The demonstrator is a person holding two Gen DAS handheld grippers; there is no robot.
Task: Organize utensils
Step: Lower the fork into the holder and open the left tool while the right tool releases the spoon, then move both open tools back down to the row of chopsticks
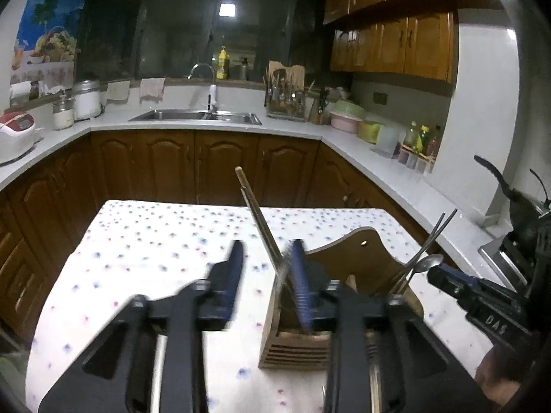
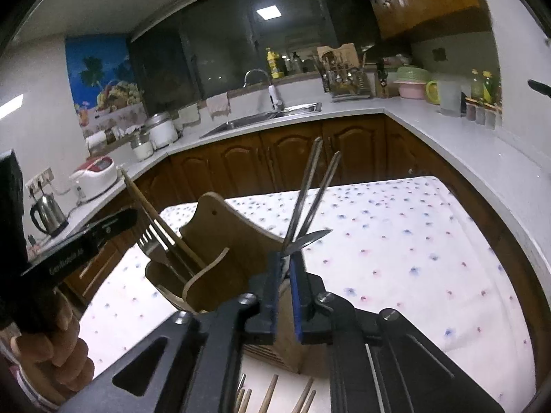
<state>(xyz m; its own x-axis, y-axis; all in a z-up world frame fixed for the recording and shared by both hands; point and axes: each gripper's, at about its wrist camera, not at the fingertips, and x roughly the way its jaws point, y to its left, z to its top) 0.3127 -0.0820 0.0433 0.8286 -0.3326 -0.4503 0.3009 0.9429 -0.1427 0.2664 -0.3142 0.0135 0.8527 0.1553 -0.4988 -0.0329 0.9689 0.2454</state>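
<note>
A wooden utensil holder [image 1: 296, 347] stands on the dotted tablecloth [image 1: 155, 241]. My left gripper [image 1: 267, 258] is open above the holder's left side. A chopstick [image 1: 256, 213] leans out of the holder beside its right finger [image 1: 301, 289]. My right gripper [image 2: 284, 265] is shut on a metal spoon [image 2: 311, 237] together with two metal chopsticks [image 2: 310, 189], held over the holder [image 2: 213, 261]. A fork [image 2: 151, 241] and wooden chopsticks [image 2: 155, 216] stand in the holder's left slot. The right gripper also shows in the left wrist view [image 1: 444, 275], with the spoon [image 1: 427, 263].
Several wooden chopsticks [image 2: 268, 395] lie on the cloth below my right gripper. Counters run around the room with a sink [image 1: 196, 115], a rice cooker [image 1: 15, 130], a kettle [image 2: 48, 213] and a dish rack [image 1: 286, 99]. A person's hand [image 2: 58, 344] holds the left gripper.
</note>
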